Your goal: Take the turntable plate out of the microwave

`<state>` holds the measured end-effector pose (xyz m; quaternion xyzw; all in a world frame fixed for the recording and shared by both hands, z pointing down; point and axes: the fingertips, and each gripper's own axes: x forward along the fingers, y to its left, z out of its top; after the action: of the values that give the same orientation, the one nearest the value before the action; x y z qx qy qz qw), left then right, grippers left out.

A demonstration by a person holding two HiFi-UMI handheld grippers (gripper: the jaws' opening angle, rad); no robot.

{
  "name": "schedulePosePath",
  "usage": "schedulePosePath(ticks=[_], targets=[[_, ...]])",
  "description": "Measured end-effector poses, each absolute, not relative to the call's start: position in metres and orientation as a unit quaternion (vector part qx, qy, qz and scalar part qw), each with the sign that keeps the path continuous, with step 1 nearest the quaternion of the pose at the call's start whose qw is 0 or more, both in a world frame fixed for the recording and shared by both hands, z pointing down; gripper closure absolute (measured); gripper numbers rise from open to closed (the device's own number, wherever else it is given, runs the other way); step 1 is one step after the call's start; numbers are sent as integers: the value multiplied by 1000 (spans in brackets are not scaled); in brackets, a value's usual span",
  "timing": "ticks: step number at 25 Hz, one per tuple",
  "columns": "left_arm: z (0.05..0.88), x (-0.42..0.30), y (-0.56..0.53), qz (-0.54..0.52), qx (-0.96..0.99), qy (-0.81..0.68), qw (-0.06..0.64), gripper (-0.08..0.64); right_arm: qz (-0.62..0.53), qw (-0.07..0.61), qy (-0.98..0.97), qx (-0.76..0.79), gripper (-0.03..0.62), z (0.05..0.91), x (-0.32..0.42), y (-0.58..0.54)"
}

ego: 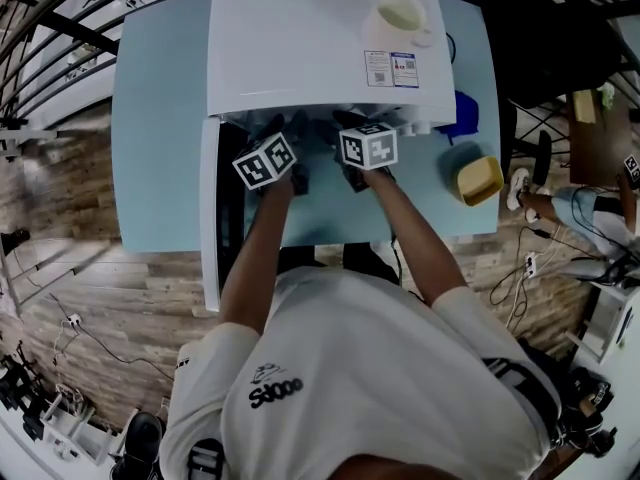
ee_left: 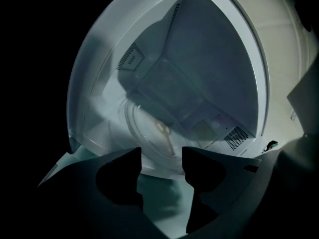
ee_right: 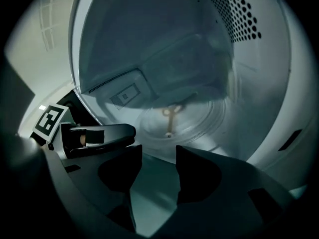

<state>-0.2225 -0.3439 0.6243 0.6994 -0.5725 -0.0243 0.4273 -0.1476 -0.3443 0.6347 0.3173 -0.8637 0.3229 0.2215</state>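
The white microwave (ego: 320,48) stands on a pale blue table with its door (ego: 210,218) swung open to the left. Inside, the round glass turntable plate (ee_left: 144,133) lies flat on the cavity floor, with a tan hub (ee_right: 170,114) showing through it. My left gripper (ee_left: 160,156) is open at the cavity mouth, just short of the plate's near rim, with nothing between its jaws. My right gripper (ee_right: 158,151) is open beside it, also empty, facing the plate (ee_right: 194,123). In the head view only the marker cubes (ego: 265,160) (ego: 368,146) show; the jaws are hidden under the microwave's top edge.
A pale cup (ego: 400,16) sits on top of the microwave. A yellow block (ego: 480,179) and a blue object (ego: 464,113) lie on the table (ego: 160,118) to the right. Another person (ego: 580,208) sits beyond the table's right side. Cables run over the wooden floor.
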Motion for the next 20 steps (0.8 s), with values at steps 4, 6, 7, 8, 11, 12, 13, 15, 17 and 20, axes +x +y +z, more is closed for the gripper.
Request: schedulePosePath(ticks=[4, 6, 7, 8, 11, 12, 13, 15, 17, 20], targets=[[624, -223, -348, -75, 674, -570, 464, 313, 345, 192, -859, 324, 403, 630, -146, -345], [625, -222, -349, -124, 640, -557, 514, 314, 353, 182, -859, 324, 402, 629, -145, -346], [625, -219, -350, -146, 623, -546, 541, 314, 354, 179, -858, 325, 402, 629, -144, -346], [626, -216, -351, -163, 608, -536, 563, 314, 356, 178, -857, 326, 402, 630, -143, -346], [626, -213, -355, -204, 572, -522, 599, 314, 361, 172, -855, 330, 402, 632, -141, -346], [626, -214, -355, -213, 566, -523, 601, 314, 365, 167, -855, 329, 402, 632, -142, -347], [626, -215, -356, -218, 563, -523, 601, 314, 370, 162, -855, 327, 402, 632, -143, -347], [625, -215, -355, -225, 569, -520, 596, 314, 378, 151, -854, 323, 402, 630, -144, -347], [624, -216, -355, -232, 574, -515, 592, 314, 389, 141, -851, 323, 402, 630, -143, -347], [623, -219, -356, -239, 576, -517, 587, 314, 413, 122, -842, 325, 402, 633, -143, -346]])
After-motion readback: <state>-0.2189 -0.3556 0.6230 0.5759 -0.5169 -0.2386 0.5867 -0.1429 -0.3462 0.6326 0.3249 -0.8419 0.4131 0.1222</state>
